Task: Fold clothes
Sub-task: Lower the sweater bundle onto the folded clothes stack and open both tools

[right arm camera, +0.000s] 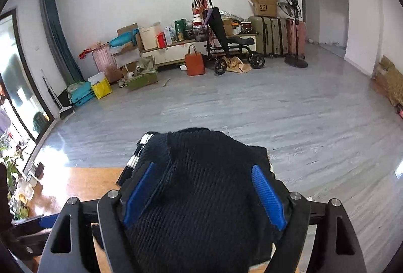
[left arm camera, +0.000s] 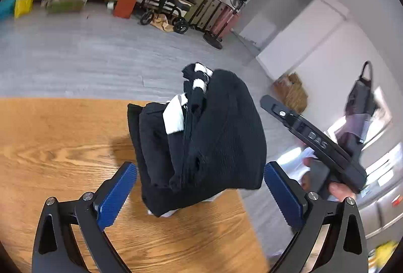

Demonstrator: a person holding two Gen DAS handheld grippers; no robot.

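Black knit bundle (right arm camera: 201,197) between right tool (right arm camera: 205,193) pads; left tool (left arm camera: 200,193) wide, over wooden table (left arm camera: 50,147).

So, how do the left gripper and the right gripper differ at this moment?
The left gripper is open, its blue pads on either side of the black garment without squeezing it; the right gripper has its pads pressed into the garment's thick folds. The left sits above the wooden table; the right looks out over the grey floor. Both have ribbed blue pads.
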